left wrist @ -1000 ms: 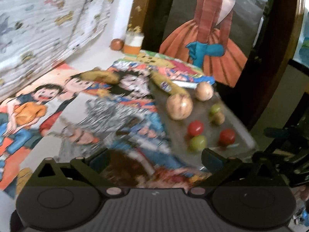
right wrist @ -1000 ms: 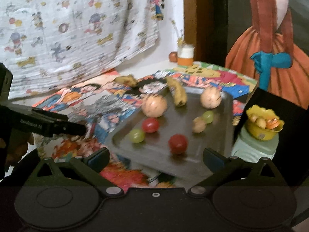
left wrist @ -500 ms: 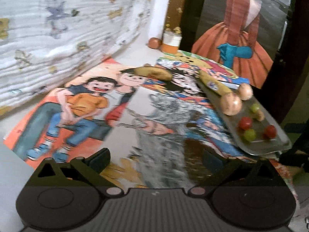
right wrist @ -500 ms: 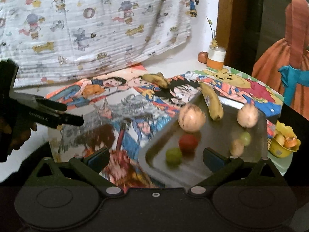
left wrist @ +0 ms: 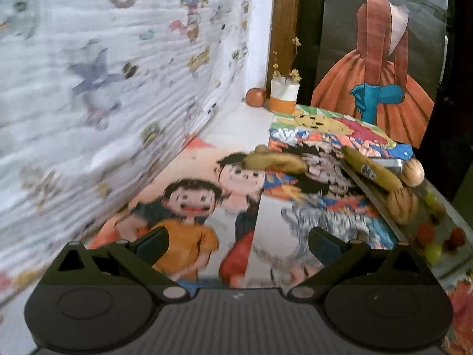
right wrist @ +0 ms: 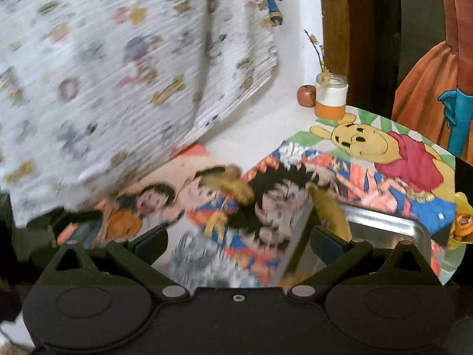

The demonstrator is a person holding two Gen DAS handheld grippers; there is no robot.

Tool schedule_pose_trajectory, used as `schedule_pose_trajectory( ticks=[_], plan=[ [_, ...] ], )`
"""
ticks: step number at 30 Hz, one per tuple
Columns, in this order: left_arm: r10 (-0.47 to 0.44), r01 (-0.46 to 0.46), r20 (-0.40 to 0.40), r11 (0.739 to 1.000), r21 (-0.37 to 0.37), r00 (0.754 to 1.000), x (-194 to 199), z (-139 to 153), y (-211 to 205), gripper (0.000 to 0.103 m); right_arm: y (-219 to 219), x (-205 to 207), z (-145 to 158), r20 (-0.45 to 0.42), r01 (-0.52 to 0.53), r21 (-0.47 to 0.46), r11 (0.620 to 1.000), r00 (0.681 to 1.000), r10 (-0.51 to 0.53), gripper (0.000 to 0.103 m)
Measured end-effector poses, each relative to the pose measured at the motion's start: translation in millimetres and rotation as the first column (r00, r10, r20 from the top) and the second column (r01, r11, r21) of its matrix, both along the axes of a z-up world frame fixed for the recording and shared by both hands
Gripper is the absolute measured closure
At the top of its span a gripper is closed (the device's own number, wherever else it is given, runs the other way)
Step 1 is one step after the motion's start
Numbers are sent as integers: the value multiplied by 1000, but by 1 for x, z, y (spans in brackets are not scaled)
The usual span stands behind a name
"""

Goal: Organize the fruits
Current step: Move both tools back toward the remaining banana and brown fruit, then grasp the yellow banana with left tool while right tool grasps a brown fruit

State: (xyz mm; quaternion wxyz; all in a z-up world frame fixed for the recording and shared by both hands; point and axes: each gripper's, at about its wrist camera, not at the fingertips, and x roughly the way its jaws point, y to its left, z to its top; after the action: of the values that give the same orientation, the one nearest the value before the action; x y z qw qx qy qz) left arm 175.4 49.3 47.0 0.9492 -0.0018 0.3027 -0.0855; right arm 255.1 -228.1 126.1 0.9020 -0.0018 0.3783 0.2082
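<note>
Both tools empty, fingers apart: left tool (left wrist: 238, 244) over the cartoon posters (left wrist: 189, 216) on the table, right tool (right wrist: 238, 244) over the poster at the near left edge of the metal tray (right wrist: 384, 227).

Tray on the right side of the table. In the left view it holds a round tan fruit (left wrist: 402, 205), small red and green fruits (left wrist: 434, 244) nearer the front, a second tan fruit (left wrist: 414, 173) at the far end; details blurred.

Banana on tray (left wrist: 371, 171): long axis runs diagonal, far end up-left over the tray rim, near end down-right against the round fruit. Sticker on the skin.

Loose banana (left wrist: 273, 161) lies on the posters, left of the tray and apart from it, well beyond both tools. Long axis roughly left-right in the left view, slight curve; which end is the stem, cannot tell.

Handling guess: light, soft, bruises easily, skin fairly grippy. Take it mid-body, fingers across the short axis, light squeeze. Ends are thin and would slip or snap.

Far corner: orange-and-white jar (left wrist: 283, 96) with a small reddish fruit (left wrist: 256, 97) just beside it.
</note>
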Motion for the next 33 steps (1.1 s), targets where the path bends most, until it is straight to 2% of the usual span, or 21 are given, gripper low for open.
schedule_pose_trajectory(
  ticks=[7, 11, 15, 16, 21, 24, 29, 33],
  plan=[
    [-87, 88, 60, 996, -2, 994, 54, -6, -19, 0, 13, 109, -14, -155, 83, 100, 991, 986, -67, 2],
    [-172, 170, 127, 985, 27, 977, 84, -10, -30, 0, 25, 157, -36, -226, 106, 127, 986, 971, -75, 12],
    [-251, 245, 133, 968, 55, 959, 113, -17, -41, 0, 43, 189, -59, -270, 92, 144, 985, 962, -50, 25],
    [-259, 253, 131, 966, 56, 957, 119, -20, -43, 0, 48, 195, -64, -275, 87, 144, 986, 960, -44, 26],
    [-281, 281, 86, 960, 18, 956, 145, -33, -45, 0, 68, 216, -86, -314, 65, 144, 987, 949, -16, 48],
    [-292, 292, 45, 956, -12, 956, 154, -38, -44, 1, 75, 221, -96, -331, 49, 142, 989, 944, 1, 56],
    [-295, 296, 24, 954, -41, 955, 164, -40, -42, 2, 79, 220, -106, -349, 36, 136, 990, 937, 14, 63],
    [-304, 304, 10, 951, -58, 953, 169, -41, -42, 9, 79, 222, -111, -354, 38, 131, 991, 935, 11, 67]
  ],
)
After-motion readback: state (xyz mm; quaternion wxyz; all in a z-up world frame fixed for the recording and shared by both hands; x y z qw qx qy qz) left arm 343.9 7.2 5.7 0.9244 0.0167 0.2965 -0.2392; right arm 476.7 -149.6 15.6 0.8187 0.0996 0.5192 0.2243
